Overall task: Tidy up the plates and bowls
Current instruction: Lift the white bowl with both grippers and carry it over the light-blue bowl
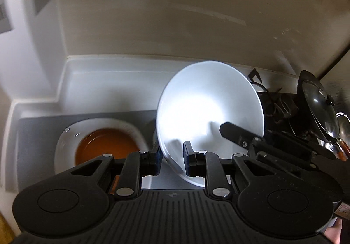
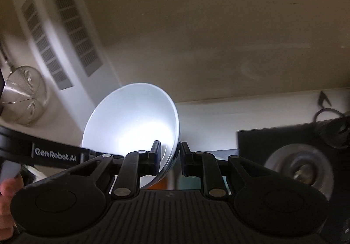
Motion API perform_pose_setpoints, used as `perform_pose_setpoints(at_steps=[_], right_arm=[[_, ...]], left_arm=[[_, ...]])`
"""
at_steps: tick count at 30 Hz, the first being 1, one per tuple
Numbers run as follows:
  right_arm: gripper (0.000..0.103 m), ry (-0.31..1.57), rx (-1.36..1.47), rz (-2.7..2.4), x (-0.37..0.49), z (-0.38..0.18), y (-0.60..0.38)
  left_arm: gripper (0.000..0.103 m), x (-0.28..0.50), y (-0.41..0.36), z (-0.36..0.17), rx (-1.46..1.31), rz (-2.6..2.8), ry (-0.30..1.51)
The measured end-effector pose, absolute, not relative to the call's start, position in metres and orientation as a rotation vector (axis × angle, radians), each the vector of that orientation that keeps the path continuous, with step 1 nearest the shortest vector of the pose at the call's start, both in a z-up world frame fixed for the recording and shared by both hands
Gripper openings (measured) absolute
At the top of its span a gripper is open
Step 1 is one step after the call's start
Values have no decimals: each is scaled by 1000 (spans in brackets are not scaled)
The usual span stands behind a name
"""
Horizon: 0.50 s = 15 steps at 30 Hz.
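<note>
A white bowl [image 1: 207, 110] is held up on edge, tilted, between both grippers. My left gripper [image 1: 172, 156] is shut on its near rim, one finger inside and one outside. My right gripper [image 2: 169, 156] is shut on the opposite rim of the same white bowl [image 2: 131, 123]; its finger [image 1: 236, 134] shows inside the bowl in the left wrist view. Below to the left, an orange-brown bowl [image 1: 107, 145] sits inside a white dish [image 1: 65, 141] on a grey mat [image 1: 35, 134].
A white counter ledge [image 1: 109, 73] and beige wall lie behind. A stove [image 1: 277, 108] with a lidded pan [image 1: 317, 108] stands to the right. A burner [image 2: 299, 169] and a hanging metal strainer [image 2: 24, 95] show in the right wrist view.
</note>
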State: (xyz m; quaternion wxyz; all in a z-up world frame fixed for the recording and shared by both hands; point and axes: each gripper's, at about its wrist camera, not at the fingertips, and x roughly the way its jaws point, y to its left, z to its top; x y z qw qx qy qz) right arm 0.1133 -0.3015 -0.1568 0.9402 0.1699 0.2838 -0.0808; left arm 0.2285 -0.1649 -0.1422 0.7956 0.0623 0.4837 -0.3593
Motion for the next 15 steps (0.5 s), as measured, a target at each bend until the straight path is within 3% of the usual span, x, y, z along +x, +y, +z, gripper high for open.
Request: perform_pose_setpoints(at_steps=[15], right_arm=[[17, 760, 442, -187, 152, -277, -346]], left_arm=[[21, 266, -229, -276, 221, -655, 1287]])
